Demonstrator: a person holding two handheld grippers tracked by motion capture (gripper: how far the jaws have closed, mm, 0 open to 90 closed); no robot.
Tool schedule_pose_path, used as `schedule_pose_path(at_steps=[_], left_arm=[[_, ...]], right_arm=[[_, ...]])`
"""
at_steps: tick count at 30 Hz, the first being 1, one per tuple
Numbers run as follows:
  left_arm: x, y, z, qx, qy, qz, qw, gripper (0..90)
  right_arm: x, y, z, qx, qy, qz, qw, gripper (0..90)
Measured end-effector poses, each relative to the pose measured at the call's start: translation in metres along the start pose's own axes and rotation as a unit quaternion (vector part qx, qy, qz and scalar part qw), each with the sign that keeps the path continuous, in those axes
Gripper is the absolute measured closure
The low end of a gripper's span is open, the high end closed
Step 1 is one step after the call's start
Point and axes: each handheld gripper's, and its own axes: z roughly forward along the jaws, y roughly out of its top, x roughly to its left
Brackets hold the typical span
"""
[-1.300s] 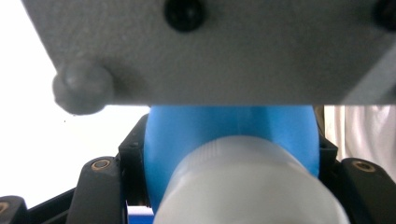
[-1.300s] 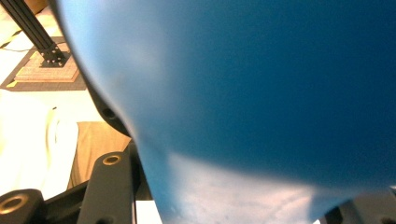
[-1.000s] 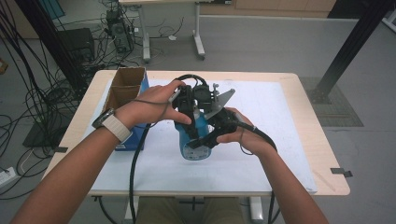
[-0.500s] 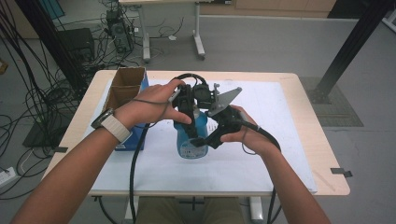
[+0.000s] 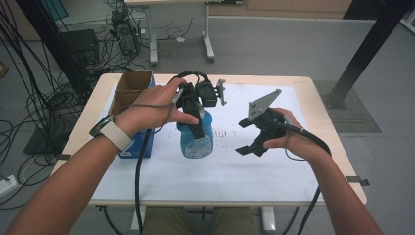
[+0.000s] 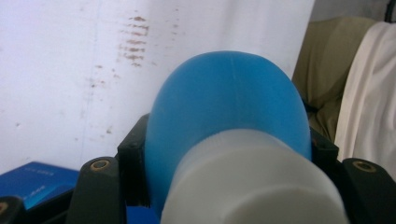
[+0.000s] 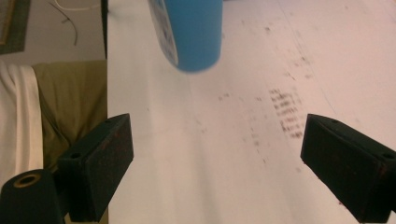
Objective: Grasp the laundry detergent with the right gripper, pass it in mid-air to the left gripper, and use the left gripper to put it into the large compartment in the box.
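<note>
**Bottle passed to left, right freed**

My left gripper (image 5: 195,122) fingers clamp the blue bottle (image 5: 196,139), held upright over the counter (image 5: 274,166). My right gripper (image 5: 252,142), well apart, has just been opening; nothing between its fingers. Placing the bottle remains, I judge.

Grey floor (image 5: 274,46), tangled cables (image 5: 34,105), a second table (image 5: 176,19) behind.

Cardboard box (image 5: 131,88) blocks table's (image 5: 313,161) left edge; right & front open.
</note>
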Motion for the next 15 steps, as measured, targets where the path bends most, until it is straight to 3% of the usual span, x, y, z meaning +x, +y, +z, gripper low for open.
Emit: schedule_pose_path(at_steps=[5, 15], left_arm=[[0.0, 0.001, -0.012, -0.002, 0.015, -0.029, 0.9995, 37.1], [0.001, 0.0, -0.035, 0.007, 0.041, -0.08, 0.9959, 37.1]], right_arm=[[-0.004, -0.011, -0.018, 0.026, -0.019, 0.012, 0.9994, 9.5], [-0.008, -0.026, -0.038, 0.031, -0.031, 0.03, 0.9986, 9.9]])
